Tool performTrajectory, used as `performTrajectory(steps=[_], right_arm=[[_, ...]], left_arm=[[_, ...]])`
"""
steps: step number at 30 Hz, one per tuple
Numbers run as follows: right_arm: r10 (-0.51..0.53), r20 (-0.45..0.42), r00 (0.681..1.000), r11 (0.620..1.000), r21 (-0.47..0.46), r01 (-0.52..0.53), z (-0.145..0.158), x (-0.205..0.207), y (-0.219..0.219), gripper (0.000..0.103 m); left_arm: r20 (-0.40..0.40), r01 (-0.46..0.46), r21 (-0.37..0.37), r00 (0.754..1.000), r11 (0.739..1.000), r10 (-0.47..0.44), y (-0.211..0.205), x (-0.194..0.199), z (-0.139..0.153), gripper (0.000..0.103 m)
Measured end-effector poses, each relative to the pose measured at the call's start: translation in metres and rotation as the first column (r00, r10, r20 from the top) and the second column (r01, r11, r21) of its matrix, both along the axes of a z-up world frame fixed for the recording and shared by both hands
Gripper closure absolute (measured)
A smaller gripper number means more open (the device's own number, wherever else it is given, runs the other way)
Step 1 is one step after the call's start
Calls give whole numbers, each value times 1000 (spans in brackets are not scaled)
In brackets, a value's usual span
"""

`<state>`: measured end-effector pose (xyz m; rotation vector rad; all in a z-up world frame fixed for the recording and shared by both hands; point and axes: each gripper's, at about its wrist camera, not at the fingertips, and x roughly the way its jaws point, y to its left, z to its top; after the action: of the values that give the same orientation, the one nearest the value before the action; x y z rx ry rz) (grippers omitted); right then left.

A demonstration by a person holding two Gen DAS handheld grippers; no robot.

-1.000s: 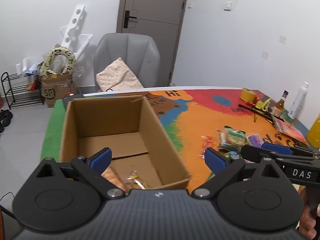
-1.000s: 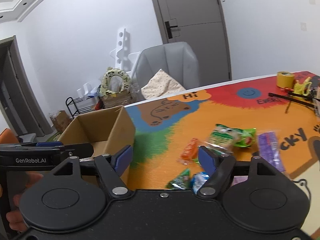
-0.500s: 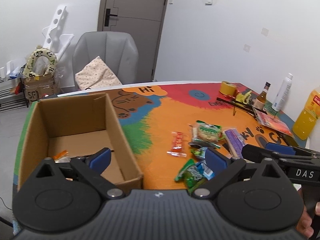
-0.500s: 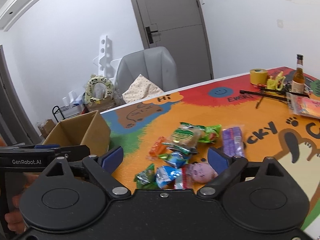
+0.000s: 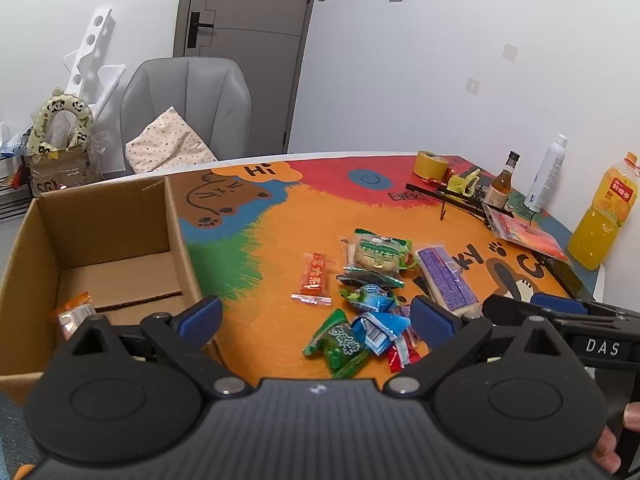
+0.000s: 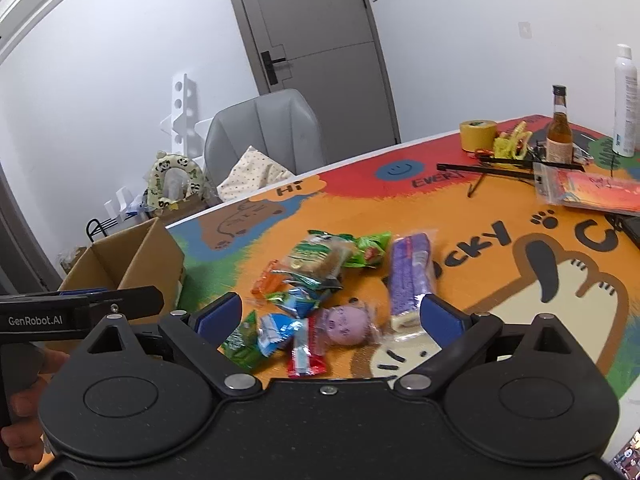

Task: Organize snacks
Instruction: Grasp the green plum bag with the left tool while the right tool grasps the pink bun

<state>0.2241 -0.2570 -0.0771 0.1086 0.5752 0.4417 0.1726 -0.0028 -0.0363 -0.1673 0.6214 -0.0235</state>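
My fingers [image 5: 200, 316] wear blue pads on black arms. The table [image 5: 280, 224] is orange with red, blue and green patches and black letters. The box [image 5: 100, 216] is plain brown card. Among the wrappers: an orange one [image 5: 314, 278], a green one [image 5: 340, 346], a long purple one [image 5: 446, 280].

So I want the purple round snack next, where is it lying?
In the right wrist view, the purple round snack lies on the table between the long purple packet and the red wrapper.
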Motion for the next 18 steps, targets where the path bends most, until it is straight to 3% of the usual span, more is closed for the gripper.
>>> performTrajectory(steps=[11, 18], right_arm=[[-34, -51, 998, 999, 25, 35, -19, 10, -24, 9], [-24, -91, 996, 999, 27, 27, -31, 21, -27, 32]], left_arm=[[-7, -2, 14, 1000, 1000, 2, -18, 11, -13, 6], [-46, 14, 0, 999, 1000, -14, -28, 25, -29, 27]])
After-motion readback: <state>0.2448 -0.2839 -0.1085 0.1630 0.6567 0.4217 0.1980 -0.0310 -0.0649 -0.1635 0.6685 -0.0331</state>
